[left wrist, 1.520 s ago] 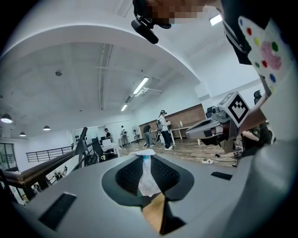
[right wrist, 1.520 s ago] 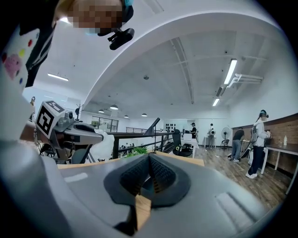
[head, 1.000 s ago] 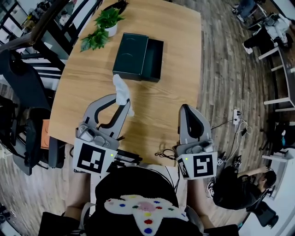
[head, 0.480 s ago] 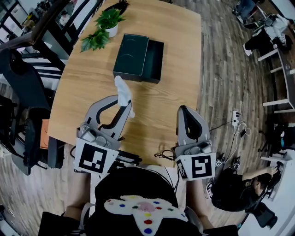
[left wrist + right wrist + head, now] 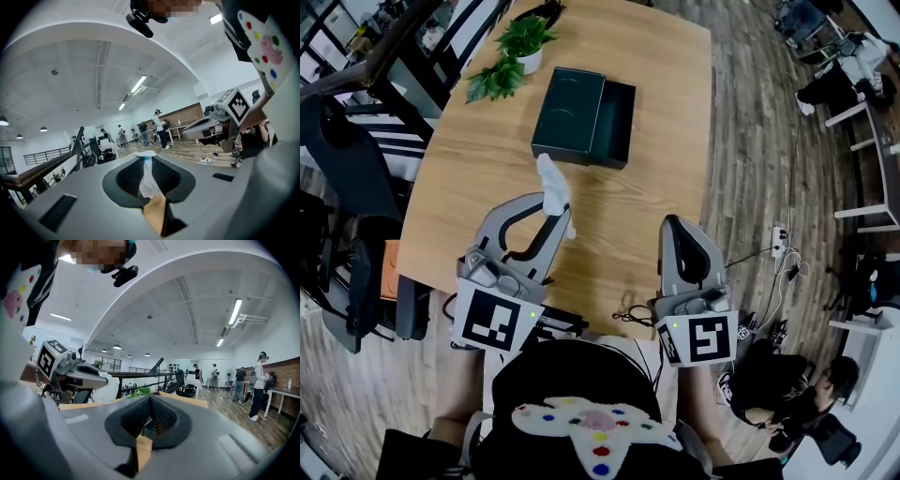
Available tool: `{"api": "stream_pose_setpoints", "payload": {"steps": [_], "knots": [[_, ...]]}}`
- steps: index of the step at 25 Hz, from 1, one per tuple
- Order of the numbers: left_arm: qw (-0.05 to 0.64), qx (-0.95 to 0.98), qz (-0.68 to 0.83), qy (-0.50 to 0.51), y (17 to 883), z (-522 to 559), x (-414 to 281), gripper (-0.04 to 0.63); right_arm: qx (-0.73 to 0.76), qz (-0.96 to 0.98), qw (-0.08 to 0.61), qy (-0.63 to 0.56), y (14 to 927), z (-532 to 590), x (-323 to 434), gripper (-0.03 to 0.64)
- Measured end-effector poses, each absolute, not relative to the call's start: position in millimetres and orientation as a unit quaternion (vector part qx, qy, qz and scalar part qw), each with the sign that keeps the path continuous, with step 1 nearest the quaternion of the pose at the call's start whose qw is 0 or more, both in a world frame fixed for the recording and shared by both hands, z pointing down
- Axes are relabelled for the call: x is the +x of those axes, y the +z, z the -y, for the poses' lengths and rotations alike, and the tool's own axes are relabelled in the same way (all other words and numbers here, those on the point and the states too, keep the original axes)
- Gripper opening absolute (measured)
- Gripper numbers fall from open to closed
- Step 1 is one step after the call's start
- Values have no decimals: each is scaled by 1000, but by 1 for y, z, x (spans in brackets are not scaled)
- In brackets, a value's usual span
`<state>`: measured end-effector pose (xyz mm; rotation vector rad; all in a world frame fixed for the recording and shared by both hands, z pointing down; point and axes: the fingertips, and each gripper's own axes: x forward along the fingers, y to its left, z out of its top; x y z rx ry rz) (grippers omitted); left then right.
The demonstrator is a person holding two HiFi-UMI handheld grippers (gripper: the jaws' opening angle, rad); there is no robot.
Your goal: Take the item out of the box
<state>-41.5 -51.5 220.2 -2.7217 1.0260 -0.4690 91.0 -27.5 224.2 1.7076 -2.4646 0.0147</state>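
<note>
A dark green box (image 5: 614, 124) lies open at the far half of the wooden table (image 5: 469, 178), its lid (image 5: 567, 112) flat against its left side. The cavity looks empty. My left gripper (image 5: 555, 217) hovers over the near part of the table, shut on a crumpled white item (image 5: 550, 187) that sticks up past its tips. In the left gripper view the white item (image 5: 148, 177) is pinched between the ribbed pads (image 5: 129, 176). My right gripper (image 5: 672, 225) is level beside it on the right, shut with nothing in it; its jaws meet in the right gripper view (image 5: 150, 404).
Two small potted plants (image 5: 511, 56) stand at the table's far left corner. A dark chair (image 5: 347, 178) is against the left edge. A power strip and cables (image 5: 783, 239) lie on the floor at right, and a person (image 5: 778, 384) crouches there.
</note>
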Motion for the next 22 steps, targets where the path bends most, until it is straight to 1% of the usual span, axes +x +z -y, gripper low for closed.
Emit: {"api": "stream_pose_setpoints", "payload": {"steps": [22], "knots": [[101, -920, -342, -164, 225, 56, -40, 58, 564, 823, 71, 9, 231, 32, 86, 8]]}}
